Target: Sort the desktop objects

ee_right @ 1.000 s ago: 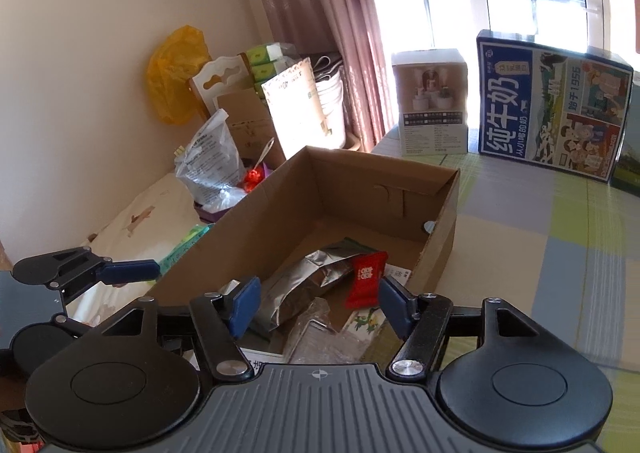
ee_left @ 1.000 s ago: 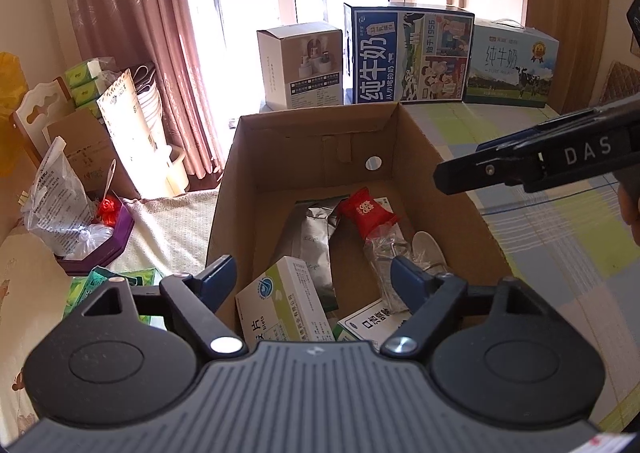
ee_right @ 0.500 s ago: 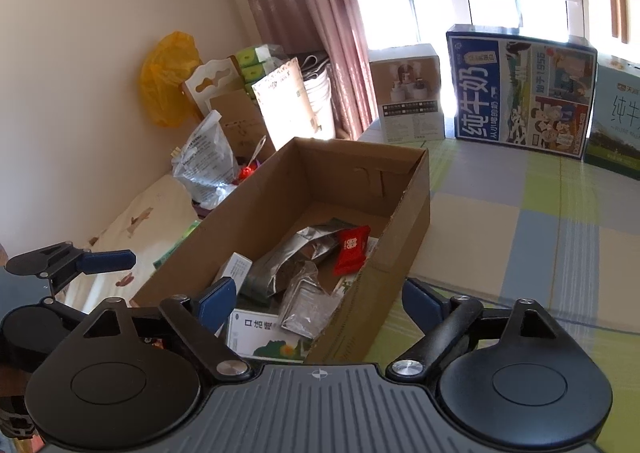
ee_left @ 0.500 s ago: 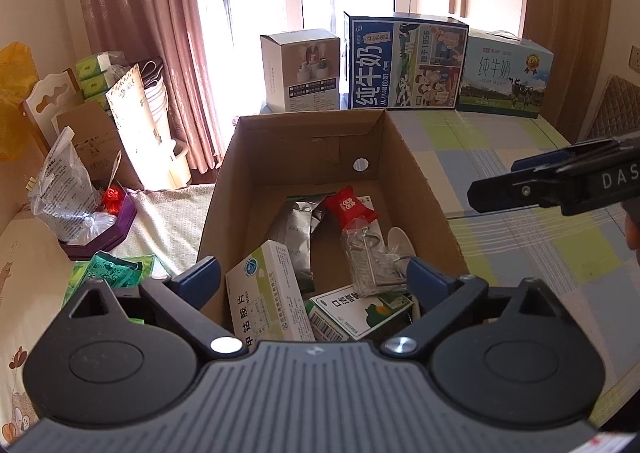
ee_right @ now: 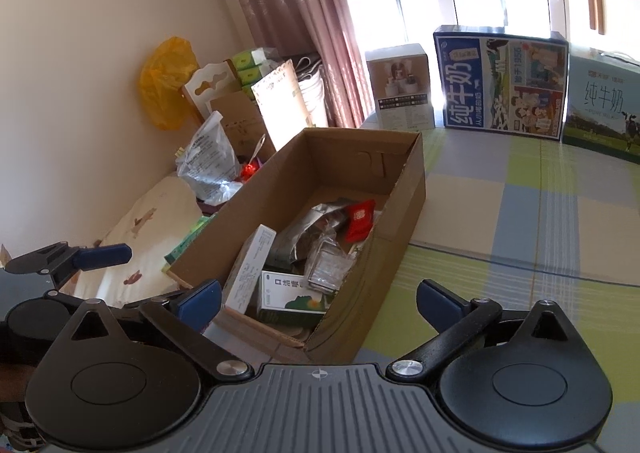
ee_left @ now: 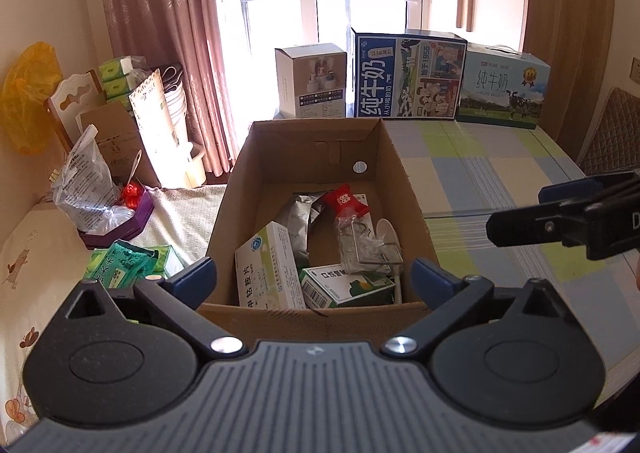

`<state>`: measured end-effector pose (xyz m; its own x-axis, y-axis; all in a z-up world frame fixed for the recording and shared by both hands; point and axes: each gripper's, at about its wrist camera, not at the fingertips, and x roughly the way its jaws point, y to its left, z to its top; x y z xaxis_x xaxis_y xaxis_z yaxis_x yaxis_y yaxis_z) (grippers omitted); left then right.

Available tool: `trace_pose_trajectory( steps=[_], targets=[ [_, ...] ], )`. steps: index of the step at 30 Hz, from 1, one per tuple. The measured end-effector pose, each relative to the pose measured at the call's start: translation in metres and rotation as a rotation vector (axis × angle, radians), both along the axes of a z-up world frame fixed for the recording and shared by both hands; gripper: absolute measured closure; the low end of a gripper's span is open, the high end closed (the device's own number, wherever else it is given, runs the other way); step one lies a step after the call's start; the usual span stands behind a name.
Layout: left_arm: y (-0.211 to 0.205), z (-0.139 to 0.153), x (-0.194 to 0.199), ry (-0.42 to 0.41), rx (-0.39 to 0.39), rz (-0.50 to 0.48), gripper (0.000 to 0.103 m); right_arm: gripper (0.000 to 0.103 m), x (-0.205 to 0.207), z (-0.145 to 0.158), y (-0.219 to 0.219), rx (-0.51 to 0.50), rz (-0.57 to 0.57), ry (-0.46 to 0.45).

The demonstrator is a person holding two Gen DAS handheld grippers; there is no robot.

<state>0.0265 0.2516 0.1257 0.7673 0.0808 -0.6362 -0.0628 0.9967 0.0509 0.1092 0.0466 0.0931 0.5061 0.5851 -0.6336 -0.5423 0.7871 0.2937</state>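
An open cardboard box stands on the checked tablecloth. Inside lie a white-and-green medicine box, a green-and-white carton, a silver foil pouch, a red packet, a clear plastic bag and a white spoon. My left gripper hovers before the box's near wall, open wide and empty. My right gripper hangs over the box's near right corner; its jaws are opening, with nothing between them. Each gripper shows at the edge of the other's view.
Two milk cartons and a white product box line the table's far edge by the window. Left of the table sit a plastic bag, a purple tray, green packets and a chair.
Both grippers have drawn back and risen from the box, and their jaws have spread wider. The whole box now shows, with its near wall in view.
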Motion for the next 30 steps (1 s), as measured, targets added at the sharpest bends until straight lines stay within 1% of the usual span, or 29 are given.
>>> trace_pose_trajectory(
  steps=[2,4,7,9,13,15,20,26,30],
  targets=[
    [0.0,0.002,-0.01,-0.005,-0.016,0.004,0.001,0.002,-0.006,0.0,-0.001,-0.012,-0.022,0.017],
    [0.001,0.003,-0.021,-0.013,-0.036,0.018,0.001,0.002,-0.014,-0.001,-0.002,-0.013,-0.02,0.032],
    [0.005,0.005,-0.037,-0.022,-0.068,0.042,0.002,0.002,-0.026,0.001,-0.004,-0.02,-0.021,0.025],
    [0.006,0.003,-0.047,-0.011,-0.084,0.054,0.002,0.002,-0.034,0.002,-0.005,-0.026,-0.025,0.02],
    [0.006,0.0,-0.063,0.016,-0.08,0.056,0.002,0.002,-0.051,0.003,-0.006,-0.054,-0.03,-0.004],
    [0.003,0.001,-0.074,0.007,-0.06,0.06,0.002,0.002,-0.06,0.001,-0.006,-0.075,-0.031,-0.014],
    [-0.002,0.003,-0.094,-0.02,-0.03,0.108,0.002,0.002,-0.076,-0.007,-0.015,-0.072,-0.05,0.025],
    [-0.011,0.002,-0.107,0.027,-0.042,0.125,0.002,0.002,-0.095,-0.011,-0.021,-0.093,-0.059,0.025],
    [-0.013,0.003,-0.115,0.033,-0.076,0.149,0.002,0.002,-0.104,-0.016,-0.028,-0.083,-0.074,0.05]
  ],
)
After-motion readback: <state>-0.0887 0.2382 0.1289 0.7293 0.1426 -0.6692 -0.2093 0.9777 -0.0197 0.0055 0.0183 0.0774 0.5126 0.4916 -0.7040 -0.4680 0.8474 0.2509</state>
